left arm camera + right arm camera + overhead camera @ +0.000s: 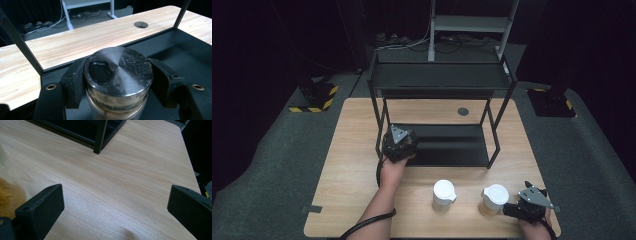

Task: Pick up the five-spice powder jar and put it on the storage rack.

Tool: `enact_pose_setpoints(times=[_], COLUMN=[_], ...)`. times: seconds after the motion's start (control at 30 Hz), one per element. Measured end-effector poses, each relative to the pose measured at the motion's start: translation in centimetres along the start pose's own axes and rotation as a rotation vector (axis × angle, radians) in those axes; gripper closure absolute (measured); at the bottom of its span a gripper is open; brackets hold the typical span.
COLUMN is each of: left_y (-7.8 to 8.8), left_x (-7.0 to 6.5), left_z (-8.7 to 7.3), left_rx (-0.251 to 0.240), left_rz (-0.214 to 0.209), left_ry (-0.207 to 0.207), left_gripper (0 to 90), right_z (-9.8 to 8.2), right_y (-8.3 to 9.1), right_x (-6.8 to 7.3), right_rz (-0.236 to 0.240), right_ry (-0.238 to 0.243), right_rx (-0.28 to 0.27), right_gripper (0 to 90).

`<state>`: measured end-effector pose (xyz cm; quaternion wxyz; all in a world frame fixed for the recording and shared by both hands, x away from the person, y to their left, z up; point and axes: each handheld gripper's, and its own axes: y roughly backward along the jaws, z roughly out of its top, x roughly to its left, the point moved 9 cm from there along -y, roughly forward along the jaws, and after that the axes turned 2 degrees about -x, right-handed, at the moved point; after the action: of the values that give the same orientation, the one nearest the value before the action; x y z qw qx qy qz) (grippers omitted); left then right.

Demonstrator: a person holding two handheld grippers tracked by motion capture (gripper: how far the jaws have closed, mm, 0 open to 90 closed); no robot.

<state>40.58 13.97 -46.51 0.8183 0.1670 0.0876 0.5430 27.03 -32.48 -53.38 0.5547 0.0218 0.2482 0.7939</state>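
In the left gripper view my left gripper [117, 83] is shut on a jar with a dark, scuffed lid [118, 71], one jaw on each side of it. The jar is over the left front part of the rack's black lower shelf [180, 50]. The high view puts this gripper [398, 144] at that shelf corner. My right gripper [528, 204] lies near the table's front right corner, just right of a white-lidded jar of amber powder [493, 199]. Its jaws [115, 197] stand wide open over bare wood, with the amber jar [8, 195] at the left edge.
A second white-lidded jar [443, 195] stands at the front middle of the wooden table [357, 165]. The black two-level rack [442, 77] takes up the table's centre and back; one of its legs [100, 136] rises ahead of the right gripper. A round hole [463, 111] marks the far tabletop.
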Motion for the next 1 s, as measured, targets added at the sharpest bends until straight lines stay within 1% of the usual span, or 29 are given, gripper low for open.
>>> enact_pose_setpoints(times=[0.43,0.6,0.7,0.8,0.83,0.87,0.9,0.97,1.0], left_y=[0.13,0.12,0.08,0.03,0.02,0.05,0.05,0.08,0.11], left_x=[0.19,0.18,0.10,0.14,0.02,0.00,-0.02,-0.21,-0.22], left_z=[-0.11,-0.06,0.02,0.05,0.09,0.09,0.10,0.24,0.29], left_rx=[0.004,0.007,0.013,0.016,0.018,0.013,0.010,0.010,0.010], left_rz=[-0.002,-0.003,-0.001,-0.009,0.003,0.005,0.003,0.004,0.003], left_ry=[0.003,-0.001,-0.014,-0.002,0.001,0.009,0.016,0.006,0.004], left_gripper=[34.5,34.4,33.7,29.7,27.1,23.9,23.0,19.0,18.6], right_z=[0.00,-0.01,-0.01,-0.01,0.00,0.00,0.00,-0.01,-0.01], right_y=[0.01,0.01,0.01,0.01,0.01,0.00,0.00,0.01,0.02], right_x=[0.04,0.03,0.02,0.00,0.01,0.01,0.00,0.00,0.01], right_rz=[-0.002,-0.002,-0.001,-0.001,-0.001,0.000,-0.001,-0.001,-0.001], right_ry=[0.002,0.000,0.000,0.000,-0.001,-0.001,0.000,-0.001,-0.002], right_rx=[0.000,-0.001,-0.001,-0.001,0.000,0.000,0.000,-0.001,-0.001], right_gripper=[0.2,0.2,0.2,0.3,0.2,0.3,0.3,0.3,0.2])
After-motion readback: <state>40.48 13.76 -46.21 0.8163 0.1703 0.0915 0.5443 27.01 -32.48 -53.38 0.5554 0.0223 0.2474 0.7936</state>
